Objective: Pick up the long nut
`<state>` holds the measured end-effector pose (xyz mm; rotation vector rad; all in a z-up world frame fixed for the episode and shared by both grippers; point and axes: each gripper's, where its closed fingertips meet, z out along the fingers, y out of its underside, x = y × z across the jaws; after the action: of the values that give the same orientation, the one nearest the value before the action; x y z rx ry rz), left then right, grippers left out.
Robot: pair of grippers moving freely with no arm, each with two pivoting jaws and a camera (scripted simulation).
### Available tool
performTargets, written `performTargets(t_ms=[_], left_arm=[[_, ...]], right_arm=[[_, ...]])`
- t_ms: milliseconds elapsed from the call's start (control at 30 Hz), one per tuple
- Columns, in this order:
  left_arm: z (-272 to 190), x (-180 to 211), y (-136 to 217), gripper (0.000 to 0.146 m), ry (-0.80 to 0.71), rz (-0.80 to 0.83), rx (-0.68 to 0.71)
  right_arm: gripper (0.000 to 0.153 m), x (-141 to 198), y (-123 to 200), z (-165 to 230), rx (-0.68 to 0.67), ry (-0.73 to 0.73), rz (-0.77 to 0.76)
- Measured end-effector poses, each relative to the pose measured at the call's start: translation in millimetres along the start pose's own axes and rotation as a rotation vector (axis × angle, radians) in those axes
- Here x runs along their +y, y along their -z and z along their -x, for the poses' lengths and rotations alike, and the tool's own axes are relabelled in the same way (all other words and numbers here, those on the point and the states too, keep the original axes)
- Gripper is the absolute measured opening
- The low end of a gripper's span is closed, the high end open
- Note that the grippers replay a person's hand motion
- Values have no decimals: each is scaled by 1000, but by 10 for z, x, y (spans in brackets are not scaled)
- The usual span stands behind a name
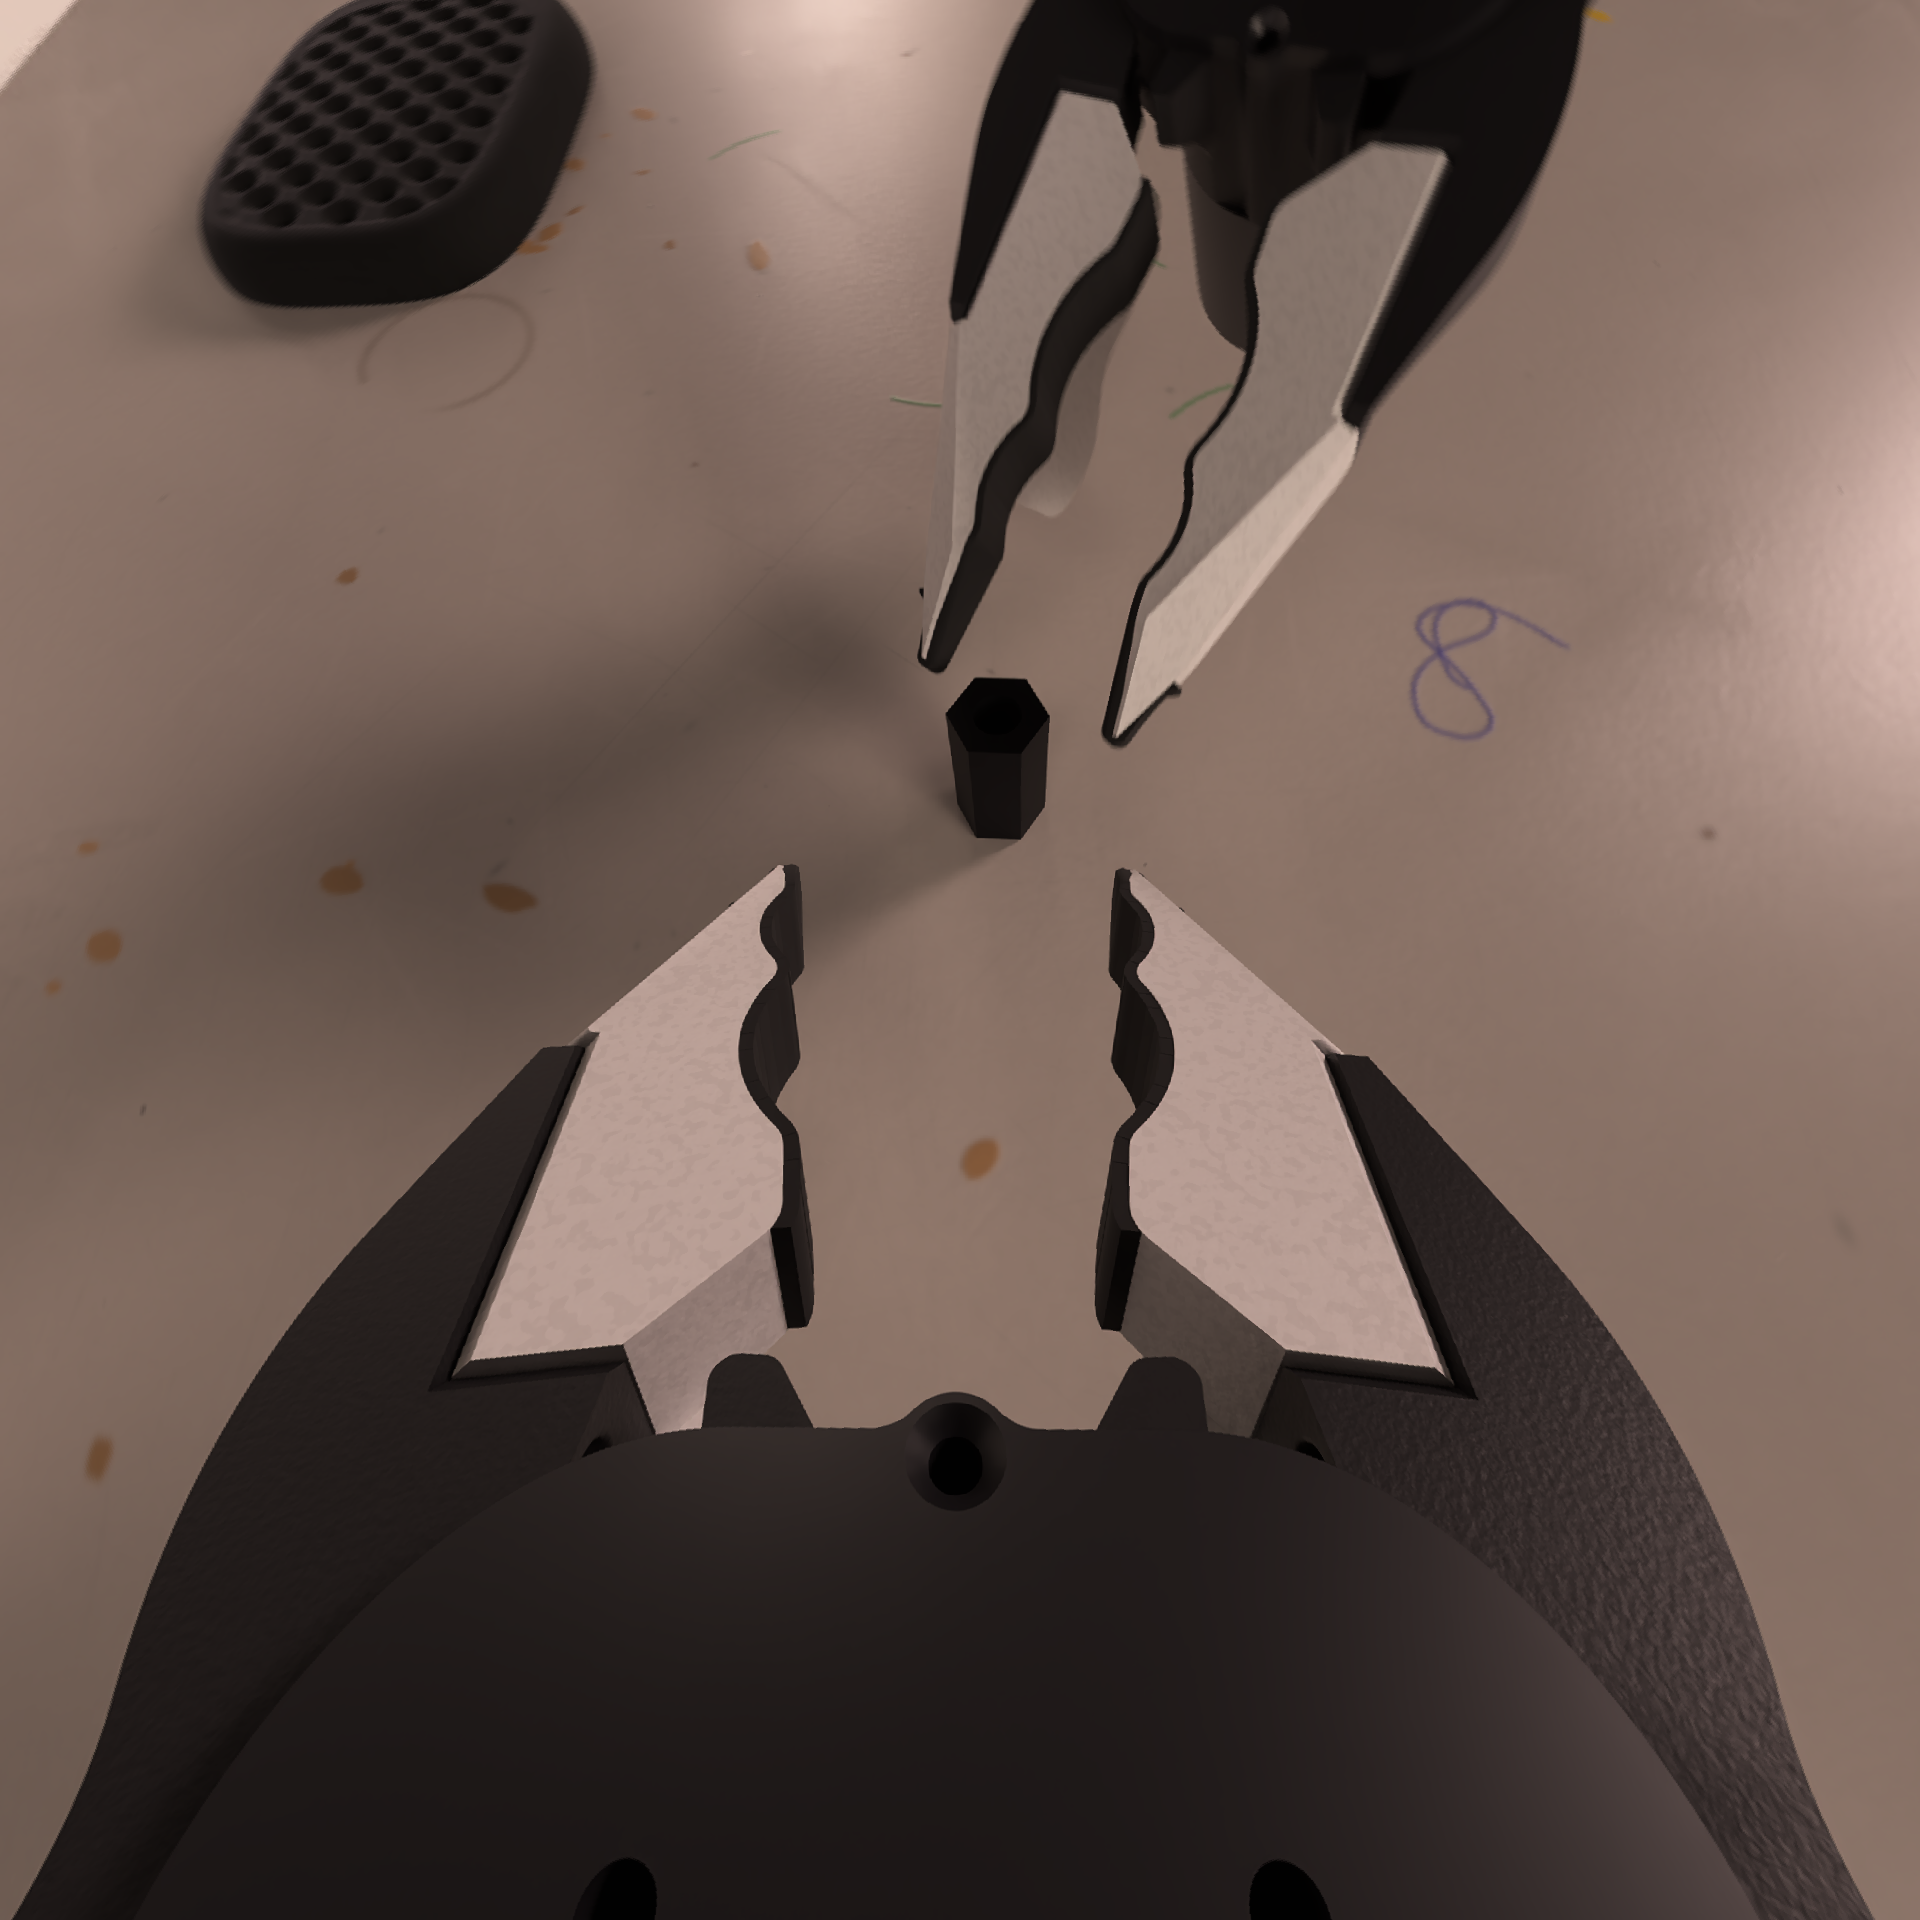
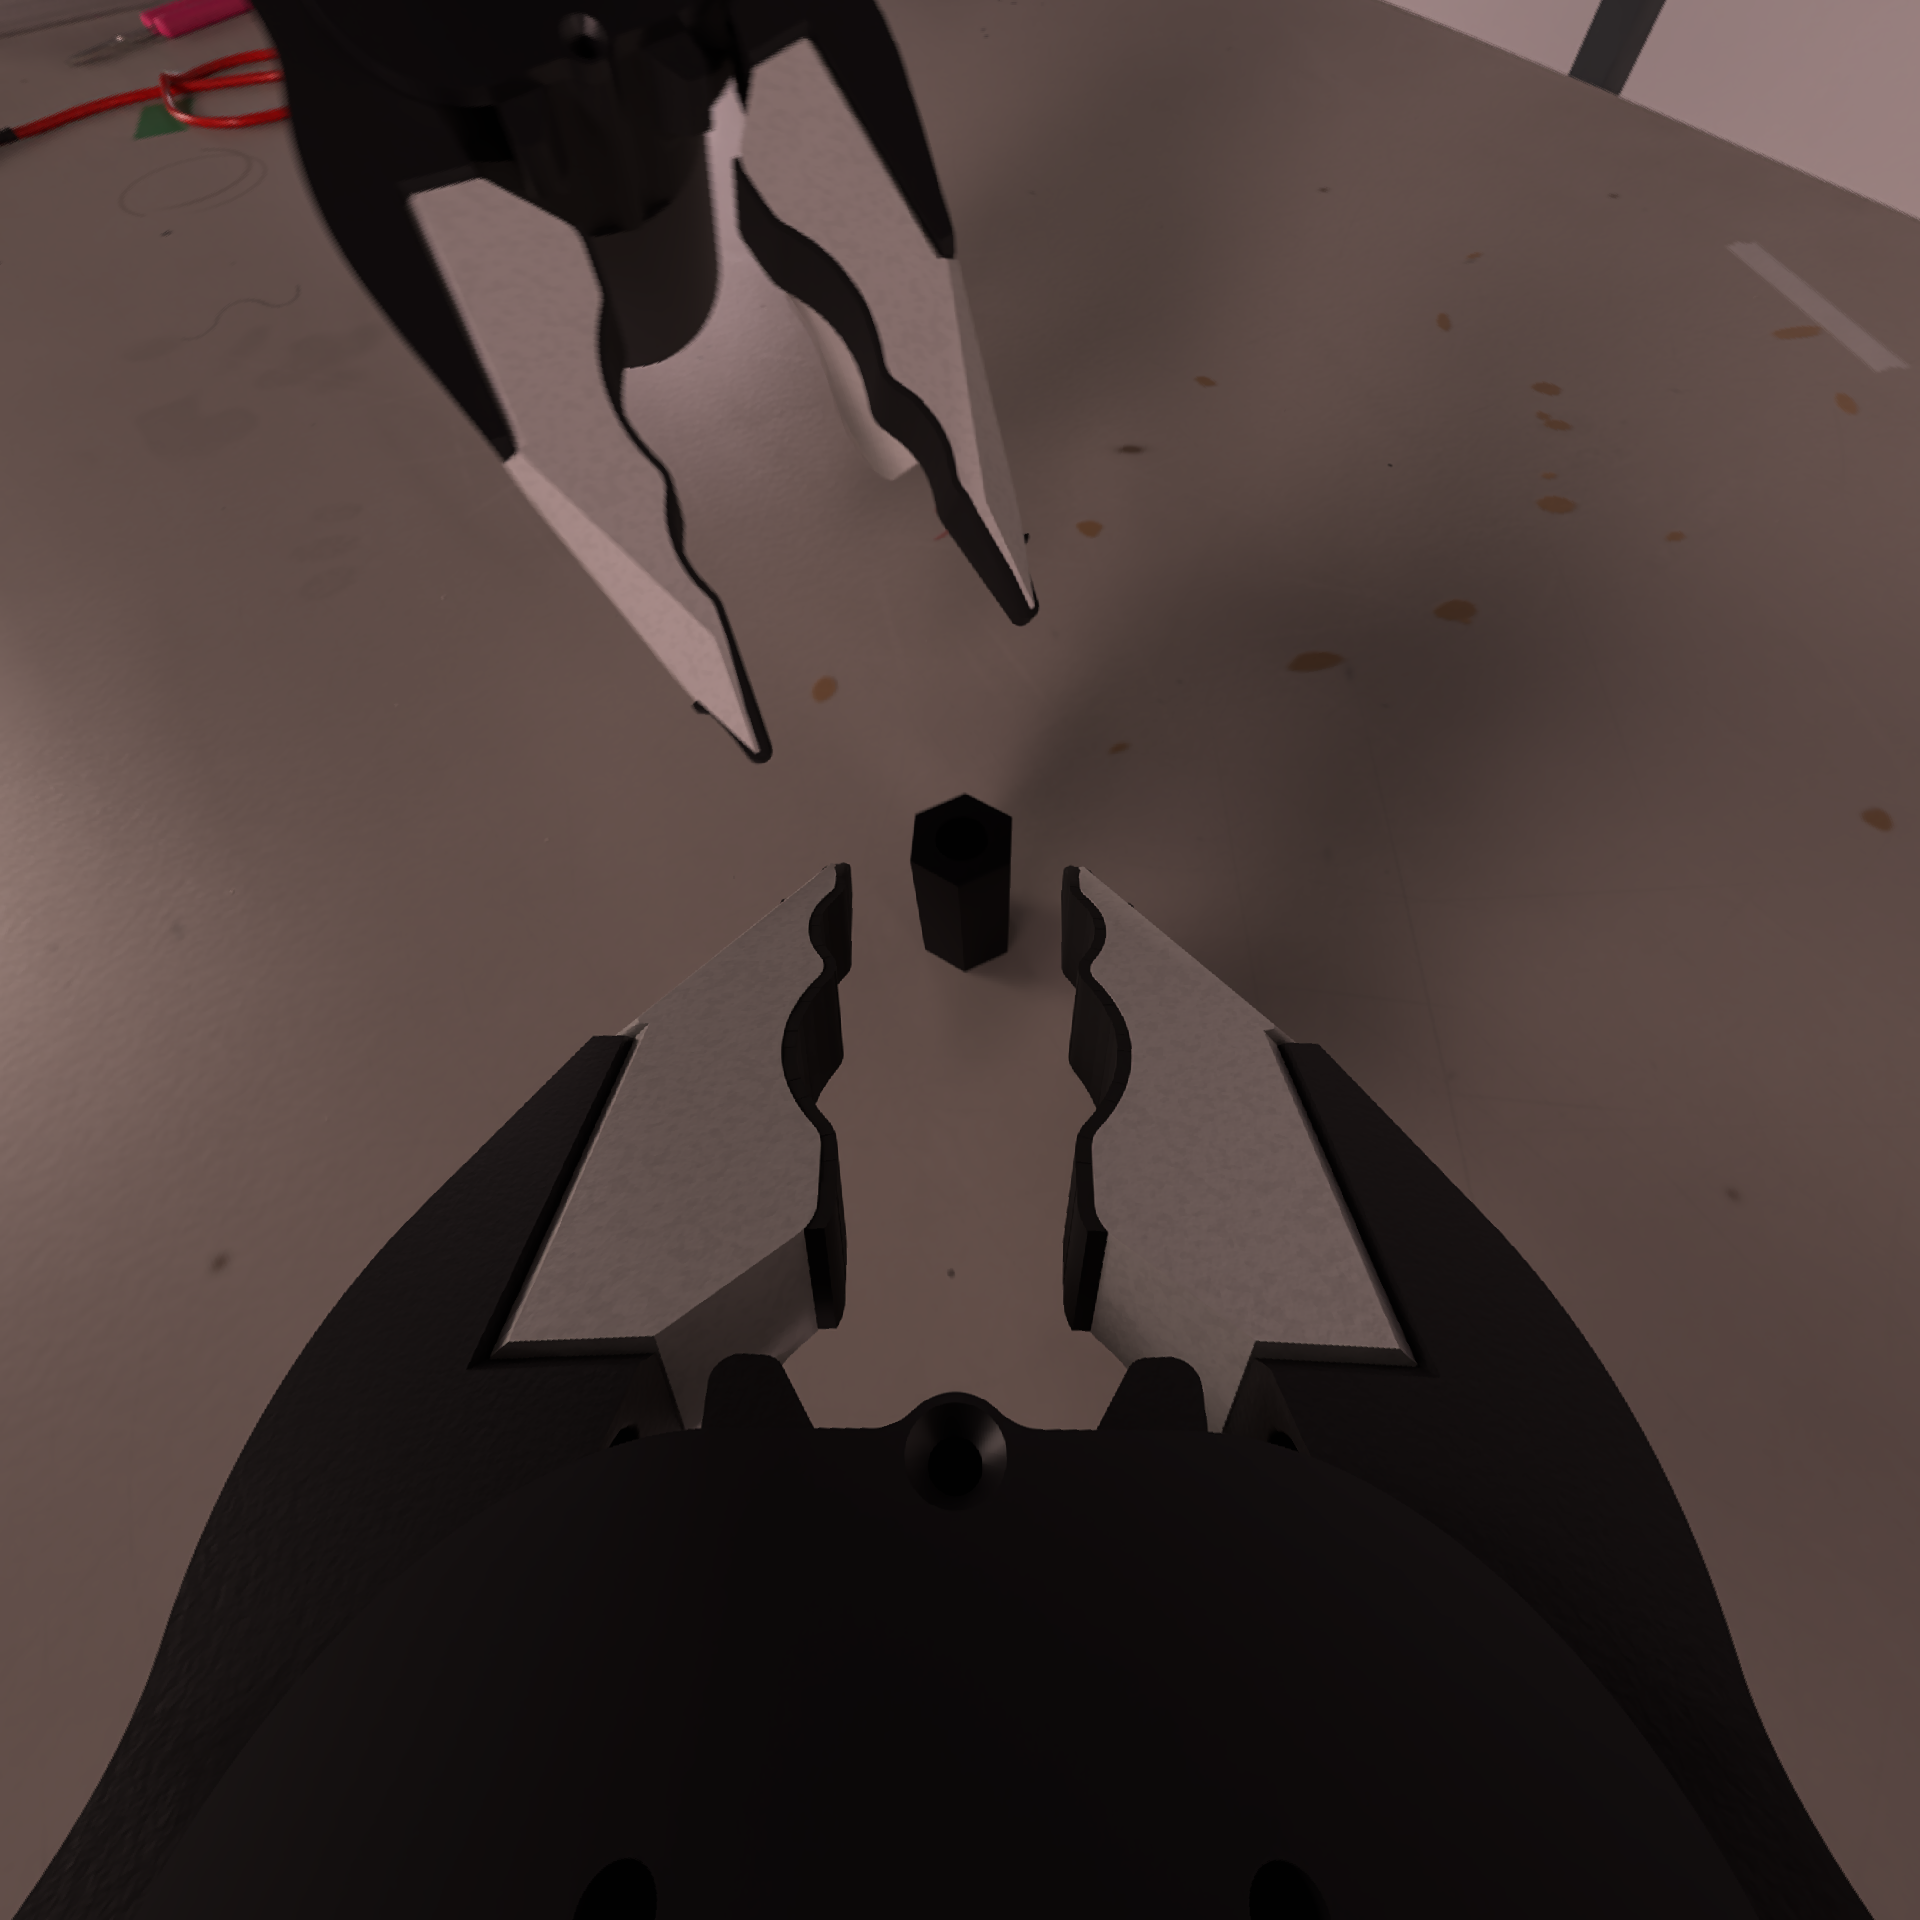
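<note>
In your left wrist view, the long nut [image 1: 995, 769] stands upright on the bench [image 1: 1558, 987] at frame centre, just beyond your released left claw [image 1: 956, 883]. In your right wrist view, the released right claw [image 2: 956, 878] straddles it, ready to clench.

Non-task clutter: black perforated oval pad [image 1: 400, 145] lying flat on the tabletop [image 1: 1558, 1039], far left corner in the left wrist view. Blue pen scribble [image 1: 1460, 670] on the surface off to the right. Orange-brown specks [image 1: 506, 896] scattered around. Right wrist view — red cable loop [image 2: 208, 99] and a pink item [image 2: 187, 15] at top left, pale tape strip [image 2: 1818, 307] far right.
</note>
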<state>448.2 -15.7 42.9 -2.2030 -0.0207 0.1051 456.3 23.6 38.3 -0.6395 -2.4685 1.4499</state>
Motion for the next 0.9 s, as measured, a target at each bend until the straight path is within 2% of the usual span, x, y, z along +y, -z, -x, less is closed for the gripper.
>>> performTargets(t_ms=[133,367,533,633,767,900], left_arm=[[-22,-55,60,62,63,-11,-137],[-28,-26,80,61,50,-18,-272],[-69,27,9,50,54,-9,-242],[-70,76,-60,41,48,25,-247],[-66,121,-130,46,40,67,-252],[-66,137,-132,52,74,59,-236]], right_arm=[[40,-68,-107,52,35,7,-10],[36,4,-212,19,155,101,86],[36,-42,-154,58,134,138,30],[33,-49,-91,45,101,97,2],[31,-25,-103,-30,105,15,23],[29,16,-148,-33,101,24,66]])
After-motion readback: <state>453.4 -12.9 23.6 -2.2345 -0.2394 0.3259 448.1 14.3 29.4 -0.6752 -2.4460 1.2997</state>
